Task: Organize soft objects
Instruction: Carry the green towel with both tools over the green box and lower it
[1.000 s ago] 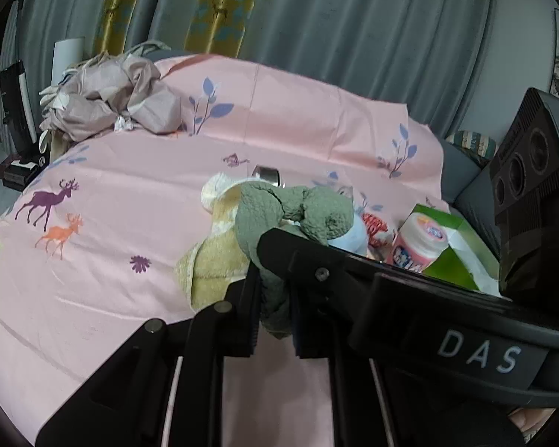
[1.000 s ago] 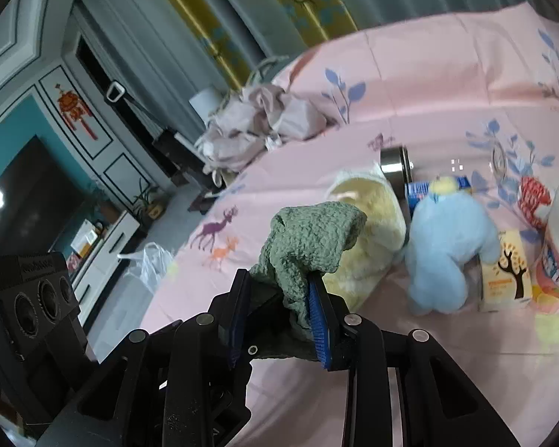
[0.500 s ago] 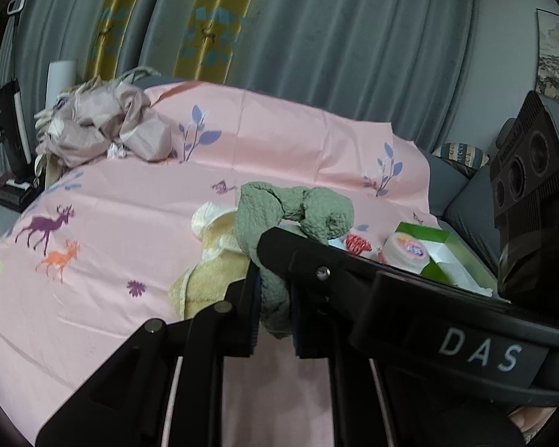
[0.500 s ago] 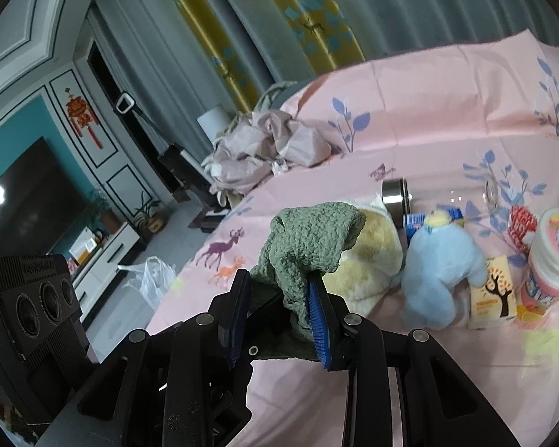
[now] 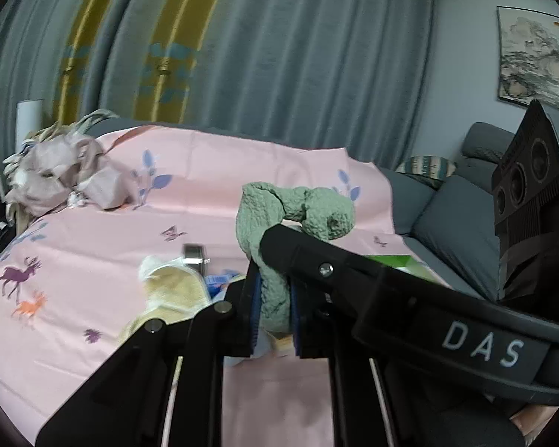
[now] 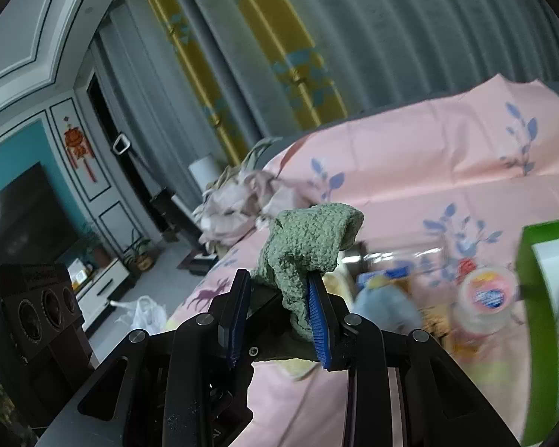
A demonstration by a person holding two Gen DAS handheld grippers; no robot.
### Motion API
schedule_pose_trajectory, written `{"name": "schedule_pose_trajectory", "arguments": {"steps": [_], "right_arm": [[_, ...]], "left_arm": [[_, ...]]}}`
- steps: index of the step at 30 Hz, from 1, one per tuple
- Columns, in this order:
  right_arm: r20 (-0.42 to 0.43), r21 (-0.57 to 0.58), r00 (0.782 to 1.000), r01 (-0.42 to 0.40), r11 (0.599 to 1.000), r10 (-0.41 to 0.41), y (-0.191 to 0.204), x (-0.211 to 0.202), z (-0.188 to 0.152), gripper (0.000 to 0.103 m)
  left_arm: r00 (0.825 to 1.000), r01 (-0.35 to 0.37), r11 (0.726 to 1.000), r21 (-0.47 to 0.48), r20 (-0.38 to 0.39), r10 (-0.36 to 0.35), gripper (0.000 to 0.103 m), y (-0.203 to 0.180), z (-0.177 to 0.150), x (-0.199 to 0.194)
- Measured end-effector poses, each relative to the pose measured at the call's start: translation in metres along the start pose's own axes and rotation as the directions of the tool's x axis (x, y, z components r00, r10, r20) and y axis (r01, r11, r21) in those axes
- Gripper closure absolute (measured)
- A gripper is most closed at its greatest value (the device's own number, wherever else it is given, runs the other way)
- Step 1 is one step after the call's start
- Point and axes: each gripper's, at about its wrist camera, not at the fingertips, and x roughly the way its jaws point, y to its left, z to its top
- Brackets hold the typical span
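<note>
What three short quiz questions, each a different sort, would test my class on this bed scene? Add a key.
1. True or false: both tools grip the same green cloth.
2. Multiple choice: the crumpled pinkish fabric lies A) at the sheet's far left end, B) in the green box, C) on the floor.
3. Fill in: the sheet is printed with leaves and ____.

Key:
1. True: the left tool and the right tool each clamp an end of it.
2. A
3. deer
</note>
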Motion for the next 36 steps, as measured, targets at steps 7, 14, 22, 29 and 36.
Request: {"name": "schedule_pose_trajectory", "arguments": {"steps": [7,14,22,29,36], "right_arm": [[0.079,0.059,0.995,0.054,0.997,-0.059,-0.031,-0.041,0.018,0.07],[0.087,0.17,0.981,0.156,0.973,-0.173,-0.076,-0.081,0.025,0.07],[0.069,0.35,0.963,0.22,0.911,-0.259,-0.135,-0.118,0.017,0.07],[0.034,0.457,0.953,0.254,0.853,-0.302,-0.174,-0.137,0.004,0.071],[-0.025,0.55,0.936,0.306,0.777,-0.351,-0.207,-0.149,-0.011,0.07]], "left_arm": [[0.996,0.092,0.995,0.05,0.001,-0.092,0.094,-0.047,0.014,0.015],[0.978,0.202,0.976,0.079,-0.07,-0.197,0.094,-0.097,0.015,0.043],[0.934,0.312,0.948,0.06,-0.201,-0.295,0.093,-0.144,0.008,0.082],[0.888,0.358,0.933,0.048,-0.325,-0.324,0.093,-0.178,-0.005,0.106],[0.824,0.388,0.922,-0.003,-0.447,-0.348,0.093,-0.199,-0.023,0.13]]}}
